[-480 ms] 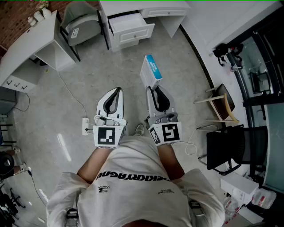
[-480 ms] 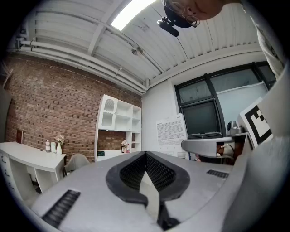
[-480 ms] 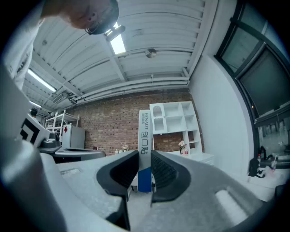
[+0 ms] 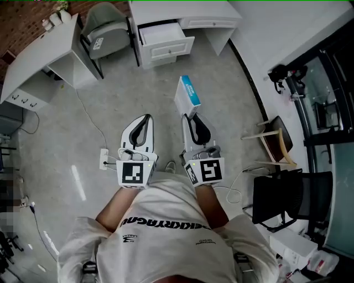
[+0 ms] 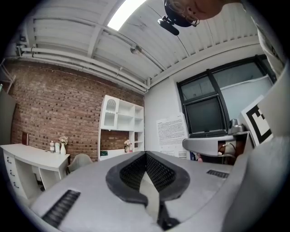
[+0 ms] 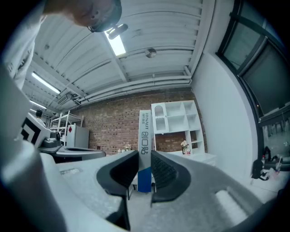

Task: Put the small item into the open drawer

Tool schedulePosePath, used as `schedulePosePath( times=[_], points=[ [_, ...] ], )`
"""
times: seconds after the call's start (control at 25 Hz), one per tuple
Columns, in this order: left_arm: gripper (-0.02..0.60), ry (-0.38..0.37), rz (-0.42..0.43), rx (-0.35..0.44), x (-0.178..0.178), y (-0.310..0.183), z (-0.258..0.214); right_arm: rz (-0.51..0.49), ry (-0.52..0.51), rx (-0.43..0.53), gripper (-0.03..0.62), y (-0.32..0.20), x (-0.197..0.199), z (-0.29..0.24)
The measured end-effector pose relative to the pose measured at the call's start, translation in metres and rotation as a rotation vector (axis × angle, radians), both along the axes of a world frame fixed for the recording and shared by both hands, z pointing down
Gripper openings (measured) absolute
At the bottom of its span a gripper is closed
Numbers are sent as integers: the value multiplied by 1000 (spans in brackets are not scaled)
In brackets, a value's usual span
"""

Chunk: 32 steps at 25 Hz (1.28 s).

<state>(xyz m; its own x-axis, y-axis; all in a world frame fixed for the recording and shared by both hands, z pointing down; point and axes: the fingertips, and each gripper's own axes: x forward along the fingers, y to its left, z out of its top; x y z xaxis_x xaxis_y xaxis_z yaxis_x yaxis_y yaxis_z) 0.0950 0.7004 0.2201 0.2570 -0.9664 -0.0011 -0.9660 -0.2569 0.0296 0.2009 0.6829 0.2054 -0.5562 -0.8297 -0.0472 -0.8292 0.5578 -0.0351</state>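
Observation:
A white and blue box (image 4: pixel 188 94) is held out in front of me over the floor, upright between the pads of my right gripper (image 4: pixel 191 117), which is shut on it. In the right gripper view the box (image 6: pixel 145 136) stands on end between the dark pads of that gripper (image 6: pixel 145 156). My left gripper (image 4: pixel 145 119) is level beside it, shut, with nothing in it. In the left gripper view its (image 5: pixel 146 156) pads meet at the tips. The open drawer (image 4: pixel 165 34) juts from a white desk (image 4: pixel 182 11) ahead, some way beyond the box.
A grey chair (image 4: pixel 106 33) stands left of the drawer unit, by another white desk (image 4: pixel 38 55). A power strip (image 4: pixel 105 158) and its cable lie on the floor left of my left gripper. At the right are a wooden chair (image 4: pixel 276 135) and a black chair (image 4: pixel 282 193).
Both grippers and the box sit slightly lower in the head view, and the scene has shifted a little. The right gripper still holds the box.

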Motion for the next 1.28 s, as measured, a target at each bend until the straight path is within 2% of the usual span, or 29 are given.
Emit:
schedulePosePath(
  times=[0.24, 0.6, 0.88, 1.28],
  points=[
    [-2, -17, -57, -27, 54, -1, 10, -58, -21, -13, 81, -8, 51, 9],
    [-3, -34, -90, -40, 55, -24, 26, -77, -25, -50, 81, -37, 53, 23],
    [-3, -25, -95, -55, 27, -83, 42, -86, -5, -81, 81, -98, 23, 40],
    [-2, 1, -67, -68, -53, -248, 43, -75, 10, -126, 81, -257, -59, 50]
  ],
)
